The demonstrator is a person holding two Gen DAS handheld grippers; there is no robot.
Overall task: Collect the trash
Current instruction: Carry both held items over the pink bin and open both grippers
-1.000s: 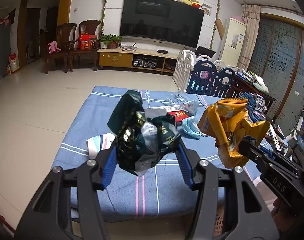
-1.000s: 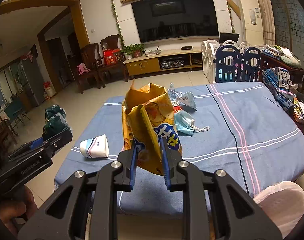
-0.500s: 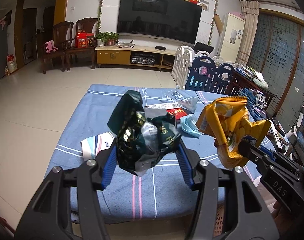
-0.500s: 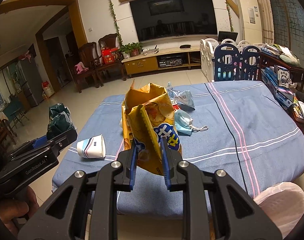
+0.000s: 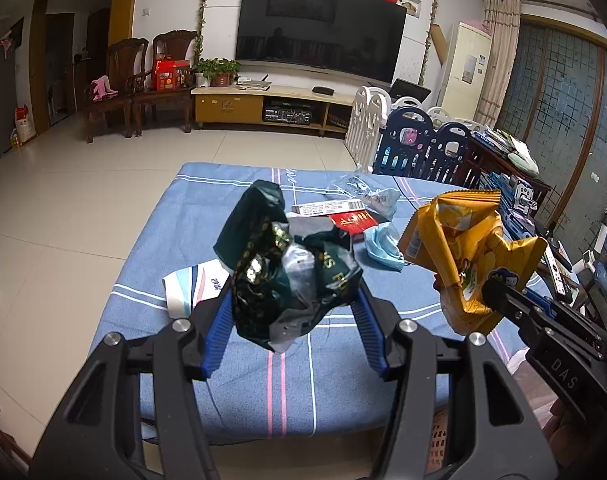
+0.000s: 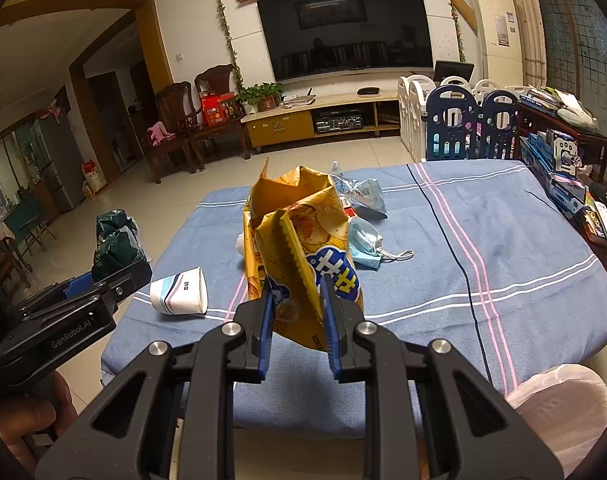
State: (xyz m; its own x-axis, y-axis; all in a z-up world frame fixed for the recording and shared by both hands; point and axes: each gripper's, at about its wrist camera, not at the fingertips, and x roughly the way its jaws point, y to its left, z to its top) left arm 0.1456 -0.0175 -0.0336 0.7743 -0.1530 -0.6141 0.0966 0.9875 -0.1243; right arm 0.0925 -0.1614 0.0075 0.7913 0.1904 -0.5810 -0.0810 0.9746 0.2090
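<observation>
My left gripper (image 5: 293, 300) is shut on a crumpled dark green wrapper (image 5: 279, 272), held above the near edge of the blue-clothed table (image 5: 263, 380). My right gripper (image 6: 295, 292) is shut on a yellow chip bag (image 6: 299, 240), also lifted over the table's front; the same yellow chip bag (image 5: 463, 256) shows at the right of the left wrist view. On the cloth lie a tipped paper cup (image 6: 179, 292), a blue face mask (image 6: 367, 244), a red packet (image 5: 353, 222) and a clear plastic wrapper (image 5: 367, 196).
A bin lined with a pale pink bag (image 6: 559, 404) stands at the table's near right corner. A cluttered side shelf (image 6: 575, 184) runs along the right. Blue and white playpen panels (image 6: 459, 124) stand behind the table, with tiled floor to the left.
</observation>
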